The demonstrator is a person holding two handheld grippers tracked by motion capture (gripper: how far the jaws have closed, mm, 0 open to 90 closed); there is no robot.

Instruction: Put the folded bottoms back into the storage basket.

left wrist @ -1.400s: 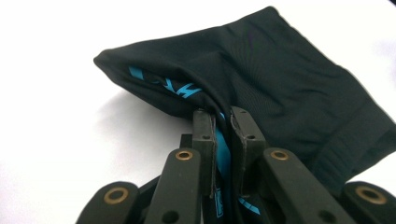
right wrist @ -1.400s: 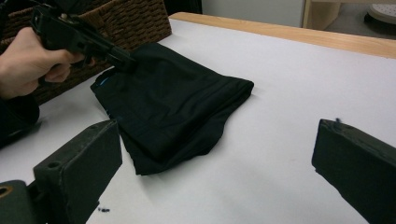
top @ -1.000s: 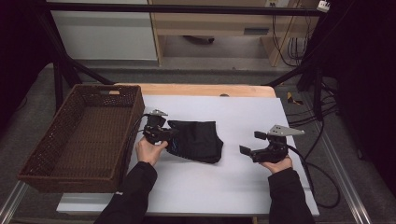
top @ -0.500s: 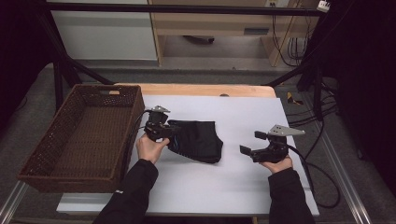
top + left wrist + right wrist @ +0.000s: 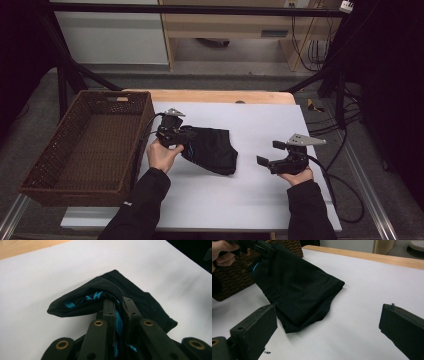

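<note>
Because the left gripper [image 5: 186, 136] has only one edge of the black garment [image 5: 212, 150] pinched between its nearly closed jaws, most of what could go wrong hangs on that small bite of cloth. In the left gripper view the two jaws stand close together with a fold of the fabric and its blue lettering [image 5: 86, 298] squeezed between them. The rest of the cloth trails down and lies on the white table top [image 5: 260, 120], between the two hands and just beside the wicker basket [image 5: 65, 165].

If the likely aim is the basket, the thin hold could slip under the weight of the hanging part, letting the garment fall back in a heap. The trailing end may also drag across the table and catch on the basket's near wall rather than clear it (the rim stands well above the table surface), leaving cloth draped half in, half out.

The right gripper [image 5: 274, 153] rests apart from the garment with its jaws wide open and nothing between them, so it gives no support; any swing of the loose end goes unchecked, and the cable [image 5: 150, 125] at the left gripper could snag on the basket corner.
</note>
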